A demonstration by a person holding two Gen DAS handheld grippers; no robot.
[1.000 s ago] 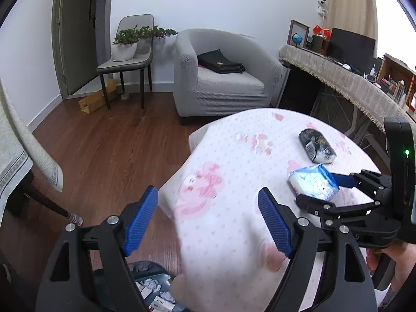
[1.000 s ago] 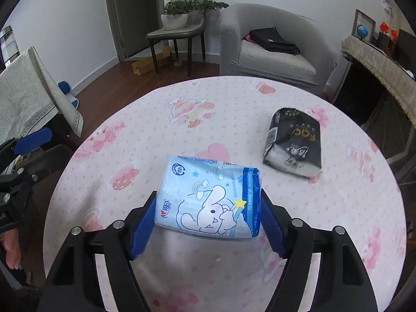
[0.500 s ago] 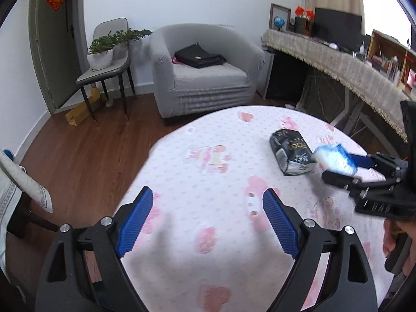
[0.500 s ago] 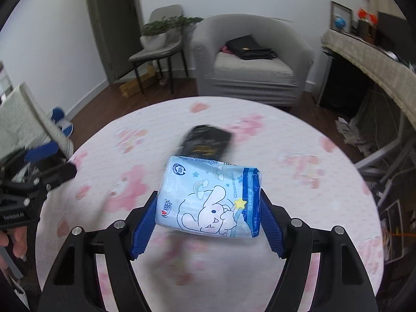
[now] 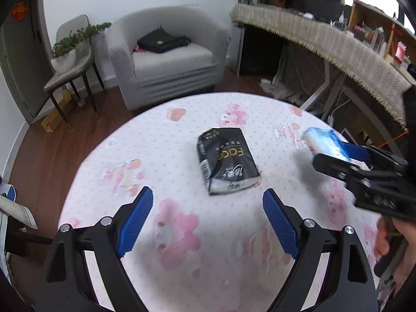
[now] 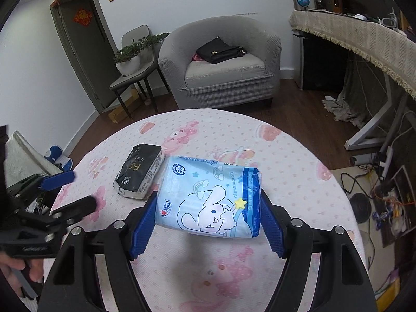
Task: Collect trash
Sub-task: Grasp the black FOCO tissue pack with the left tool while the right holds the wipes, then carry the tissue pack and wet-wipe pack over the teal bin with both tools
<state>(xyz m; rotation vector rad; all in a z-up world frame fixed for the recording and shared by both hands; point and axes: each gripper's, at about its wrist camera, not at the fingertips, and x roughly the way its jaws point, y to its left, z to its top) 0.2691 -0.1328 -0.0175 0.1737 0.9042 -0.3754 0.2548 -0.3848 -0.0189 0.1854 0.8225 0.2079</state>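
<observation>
A black tissue pack (image 5: 225, 165) lies near the middle of the round table (image 5: 182, 273) with its pink-patterned cloth. My left gripper (image 5: 208, 223) hovers open just short of it, nothing between its blue pads. My right gripper (image 6: 208, 223) is shut on a light blue tissue pack (image 6: 210, 199) printed with a white cartoon rabbit, held above the cloth. In the right wrist view the black pack (image 6: 139, 171) lies to the left of the blue one, and the left gripper (image 6: 59, 189) comes in from the left edge. The left wrist view shows the blue pack (image 5: 325, 143) at the right.
A grey armchair (image 6: 221, 62) with a black bag stands beyond the table. Beside it is a chair carrying a potted plant (image 6: 130, 59). A long cloth-covered desk (image 5: 325, 41) runs along the right. Cables and clutter (image 6: 384, 195) lie on the floor at the right.
Both grippers have swung sideways over the table. The left one now faces the black pack from over the table's middle. The right one still carries the blue pack.
</observation>
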